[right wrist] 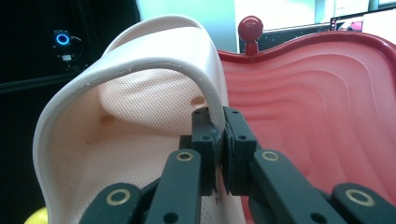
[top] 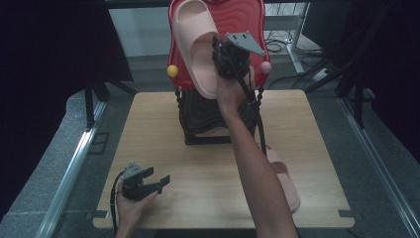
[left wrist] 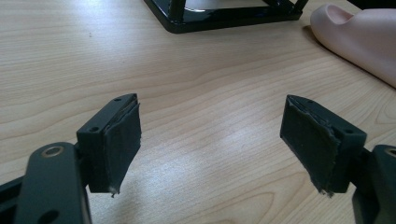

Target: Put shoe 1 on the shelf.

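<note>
Wood-grain table (top: 208, 163) is seen nearest the person, and the left tool (top: 157, 181) is rested on it at the front left corner, held low in the left hand (top: 130, 206). Its jaws are spread wide with nothing between them, so it is judged to be parked out of the way while the other arm works. In the left gripper view the bare table top lies between the two pads, with the black frame base (left wrist: 219, 18) ahead and the toe of a pink slide sandal (left wrist: 364, 42) off to one side. That second sandal (top: 285, 181) is lying flat on the table at the front right, partly hidden under the right forearm.

Farther off, a black stand (top: 203, 114) is set at the middle of the table and carries a red wavy-ribbed rack (top: 247, 25) with a yellow knob (top: 172, 71) and a pink knob (top: 266, 67) at its sides. The first pink slide sandal (top: 195, 44) is held upright against the red rack. The right tool (right wrist: 217, 140) is clenched on the edge of the sandal's strap, the rim being pinched between the jaws; a thin edge is probably chosen because it fits the jaws. Whether the sandal is being hung or taken off cannot be told. Cables and a metal frame lie on the floor behind.
</note>
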### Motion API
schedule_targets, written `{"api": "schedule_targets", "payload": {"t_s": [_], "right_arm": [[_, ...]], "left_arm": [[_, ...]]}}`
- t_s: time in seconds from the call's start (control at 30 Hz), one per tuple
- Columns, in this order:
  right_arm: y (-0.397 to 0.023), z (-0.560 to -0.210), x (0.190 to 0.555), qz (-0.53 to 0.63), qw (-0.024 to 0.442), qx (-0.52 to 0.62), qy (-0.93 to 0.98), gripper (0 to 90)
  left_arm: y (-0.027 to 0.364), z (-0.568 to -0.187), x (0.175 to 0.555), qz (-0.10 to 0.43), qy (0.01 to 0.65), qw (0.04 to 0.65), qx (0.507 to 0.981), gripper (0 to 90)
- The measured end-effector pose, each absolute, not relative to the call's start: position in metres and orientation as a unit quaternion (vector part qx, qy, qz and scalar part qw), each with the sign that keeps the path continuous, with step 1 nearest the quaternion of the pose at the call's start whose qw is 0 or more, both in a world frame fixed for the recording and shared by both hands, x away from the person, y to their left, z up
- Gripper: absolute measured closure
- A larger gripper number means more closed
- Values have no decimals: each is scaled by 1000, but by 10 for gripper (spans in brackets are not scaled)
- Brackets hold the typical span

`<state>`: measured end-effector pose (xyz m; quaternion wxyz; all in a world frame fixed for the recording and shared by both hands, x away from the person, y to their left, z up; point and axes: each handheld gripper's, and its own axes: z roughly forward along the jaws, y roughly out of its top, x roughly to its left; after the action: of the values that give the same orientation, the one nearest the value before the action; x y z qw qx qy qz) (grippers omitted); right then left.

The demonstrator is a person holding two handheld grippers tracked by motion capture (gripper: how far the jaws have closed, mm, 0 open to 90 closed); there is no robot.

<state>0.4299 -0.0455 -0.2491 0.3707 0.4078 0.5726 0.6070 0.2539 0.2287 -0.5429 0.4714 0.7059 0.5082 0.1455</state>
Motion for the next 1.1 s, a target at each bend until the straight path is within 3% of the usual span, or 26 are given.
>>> {"api": "schedule_targets", "payload": {"t_s": [0.67,1.1], "right_arm": [[-17,-220,481,582,393,424,572,847],[-5,-226,499,564,393,438,580,845]], "left_arm": [[229,-546,258,143,504,467,712,207],[227,-547,260,137,503,468,713,207]]}}
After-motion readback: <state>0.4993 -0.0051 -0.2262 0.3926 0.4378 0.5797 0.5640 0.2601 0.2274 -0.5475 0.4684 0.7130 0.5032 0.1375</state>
